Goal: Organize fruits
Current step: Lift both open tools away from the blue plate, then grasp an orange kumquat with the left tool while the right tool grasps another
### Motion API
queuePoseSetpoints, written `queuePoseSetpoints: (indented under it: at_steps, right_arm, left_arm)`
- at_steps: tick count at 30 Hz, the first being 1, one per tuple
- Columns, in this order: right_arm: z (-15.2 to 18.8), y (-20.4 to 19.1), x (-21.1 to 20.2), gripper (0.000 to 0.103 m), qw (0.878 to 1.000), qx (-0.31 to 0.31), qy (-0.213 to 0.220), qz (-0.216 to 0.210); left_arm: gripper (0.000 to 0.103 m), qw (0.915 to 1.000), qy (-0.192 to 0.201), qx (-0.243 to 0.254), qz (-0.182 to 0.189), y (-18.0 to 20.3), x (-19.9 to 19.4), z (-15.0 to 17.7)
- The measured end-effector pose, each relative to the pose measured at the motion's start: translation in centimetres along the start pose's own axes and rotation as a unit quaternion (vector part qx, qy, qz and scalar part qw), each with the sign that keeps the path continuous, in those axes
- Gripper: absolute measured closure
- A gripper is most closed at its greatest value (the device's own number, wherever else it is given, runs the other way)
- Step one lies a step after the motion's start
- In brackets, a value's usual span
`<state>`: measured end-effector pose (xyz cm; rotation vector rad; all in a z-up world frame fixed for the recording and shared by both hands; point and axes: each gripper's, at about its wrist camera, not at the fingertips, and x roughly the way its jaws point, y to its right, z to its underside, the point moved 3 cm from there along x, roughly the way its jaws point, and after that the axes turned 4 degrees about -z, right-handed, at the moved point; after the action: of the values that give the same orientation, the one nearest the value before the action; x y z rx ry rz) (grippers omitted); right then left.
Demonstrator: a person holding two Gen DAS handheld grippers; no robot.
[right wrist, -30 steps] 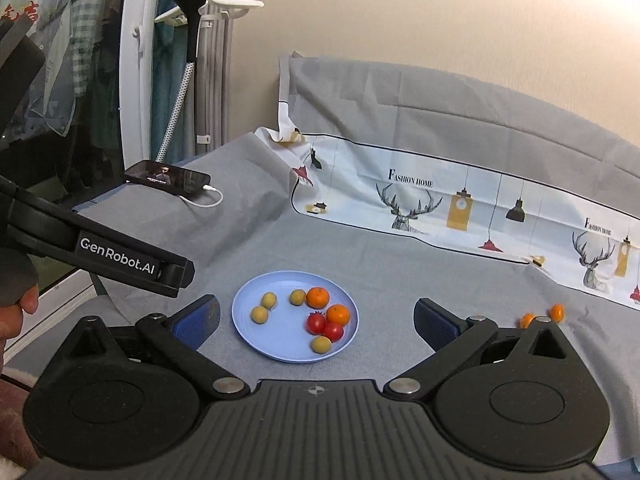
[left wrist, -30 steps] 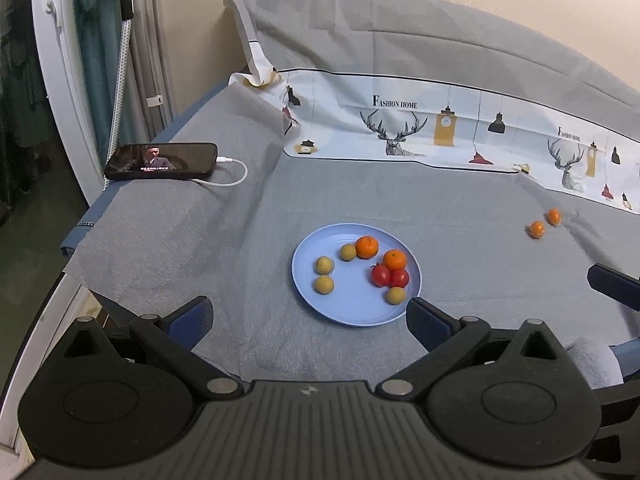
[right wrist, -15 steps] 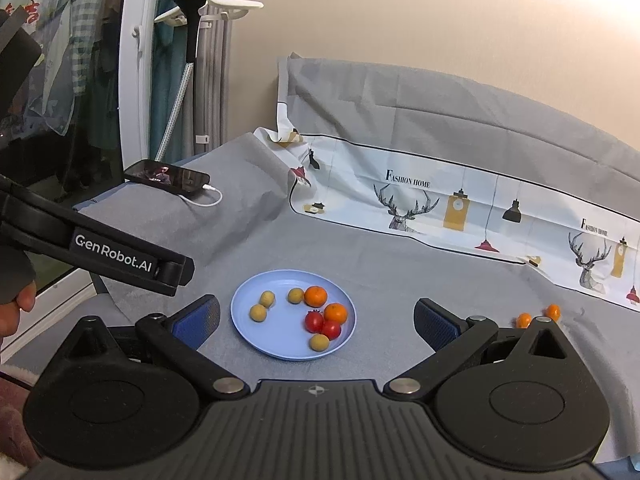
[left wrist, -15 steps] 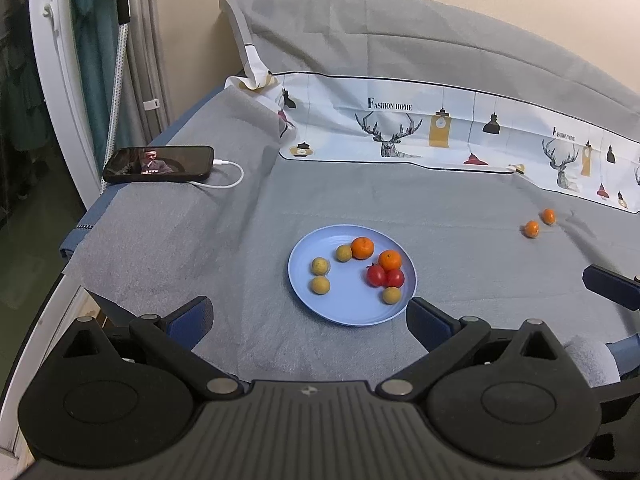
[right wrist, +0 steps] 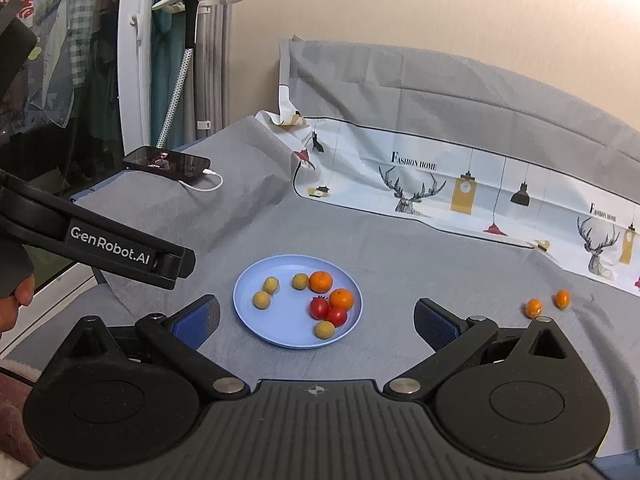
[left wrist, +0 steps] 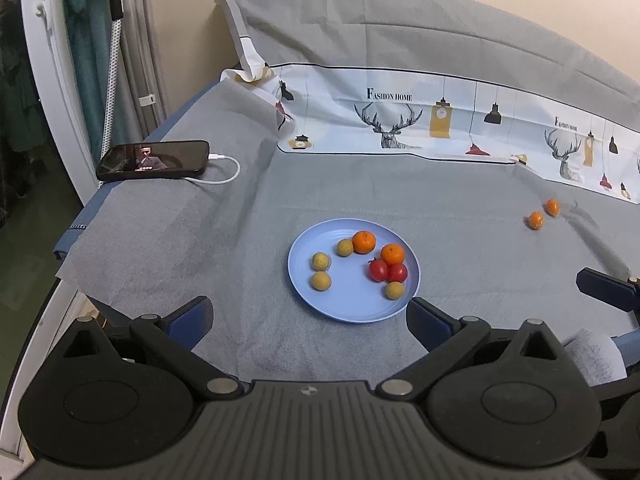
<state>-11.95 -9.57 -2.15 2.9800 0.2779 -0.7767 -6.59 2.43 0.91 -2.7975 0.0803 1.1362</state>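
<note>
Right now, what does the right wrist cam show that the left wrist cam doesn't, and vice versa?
Only the right wrist view shows the left gripper's arm with its GenRobot.AI lettering, a hand behind it, and hanging clothes at far left. Only the left wrist view shows a finger of the right gripper at its right edge. Both share the blue plate holding eight fruits, two small oranges loose on the grey cloth, the phone on its white cable, and the deer-print sheet. Both grippers are open and empty.

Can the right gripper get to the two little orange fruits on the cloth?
Probably yes. The right gripper is open and empty, and the two small orange fruits lie alone on bare grey cloth with nothing between.
</note>
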Motion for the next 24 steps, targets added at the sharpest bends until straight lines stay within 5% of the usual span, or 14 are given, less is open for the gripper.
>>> queuePoseSetpoints:
  at_steps: [6,12,18,24]
  right_arm:
    - [0.7,1.9,0.9,0.001,0.999,0.031,-0.011,0.007]
    - [2.7,9.4,1.2,0.001,0.989,0.113,-0.019,0.088]
    - [5.6,20.4,0.9,0.001,0.961,0.195,-0.02,0.196]
    - [8.0,33.1,3.6,0.001,0.937,0.2,-0.011,0.285]
  left_arm:
    - [0.0,0.9994,-0.02,0.028,-0.002,1.8,1.8,-1.0]
    - [0.0,0.9971,-0.019,0.07,0.023,7.4,4.4,-3.1]
    - [0.0,0.9861,-0.051,0.126,0.096,18.5,10.1,-6.3]
    - [0.0,0.958,-0.074,0.218,0.172,34.3,18.9,-8.1]
